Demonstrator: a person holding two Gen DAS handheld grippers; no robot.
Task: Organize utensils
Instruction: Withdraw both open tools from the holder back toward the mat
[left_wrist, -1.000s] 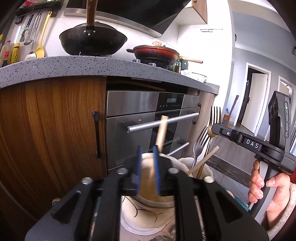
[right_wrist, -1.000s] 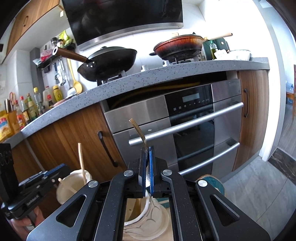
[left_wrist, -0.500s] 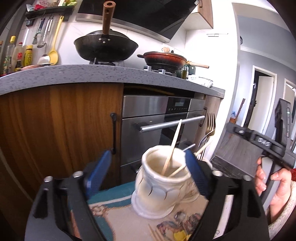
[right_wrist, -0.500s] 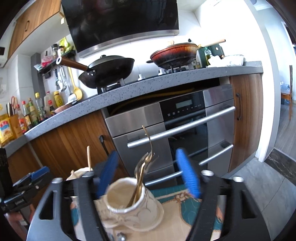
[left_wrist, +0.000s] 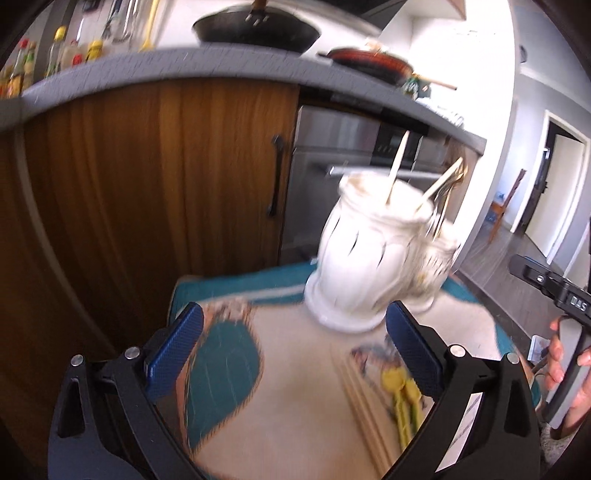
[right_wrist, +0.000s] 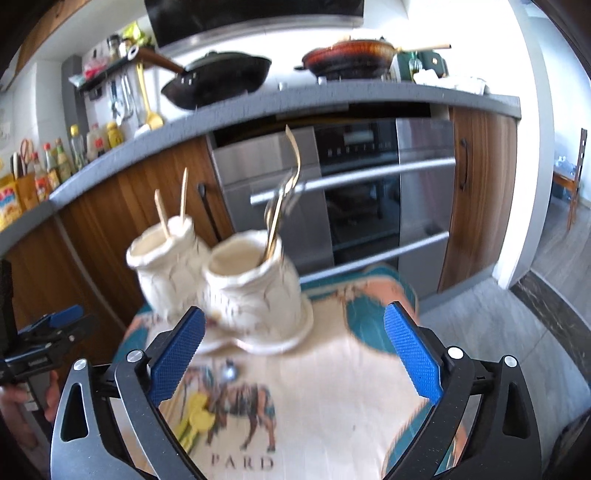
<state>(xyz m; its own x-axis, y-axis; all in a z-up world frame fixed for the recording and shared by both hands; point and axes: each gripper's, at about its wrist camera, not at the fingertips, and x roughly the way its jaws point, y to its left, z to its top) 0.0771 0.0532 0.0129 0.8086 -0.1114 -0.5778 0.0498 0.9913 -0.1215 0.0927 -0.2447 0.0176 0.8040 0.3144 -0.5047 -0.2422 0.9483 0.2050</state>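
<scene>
Two white ceramic holders stand side by side on a patterned cloth (right_wrist: 332, 398). The left holder (left_wrist: 362, 258) (right_wrist: 166, 266) has two wooden chopsticks (left_wrist: 397, 166) (right_wrist: 173, 206) standing in it. The right holder (right_wrist: 255, 291) (left_wrist: 434, 269) has gold and silver forks (right_wrist: 284, 195). Yellow spoons (left_wrist: 400, 398) (right_wrist: 195, 417) and loose chopsticks (left_wrist: 364, 402) lie on the cloth. My left gripper (left_wrist: 291, 347) is open and empty, in front of the left holder. My right gripper (right_wrist: 293, 350) is open and empty, in front of the right holder.
Behind the small table are wooden cabinet doors (left_wrist: 166, 192), a steel oven with bar handles (right_wrist: 351, 184) and a grey countertop (right_wrist: 295, 99) with a black wok (right_wrist: 221, 77) and a red pan (right_wrist: 351, 55). Bottles (right_wrist: 55, 162) stand at left.
Both grippers opened, releasing a chopstick and a fork into the holders, then drew back and rose. Both views now look down on the cloth.
</scene>
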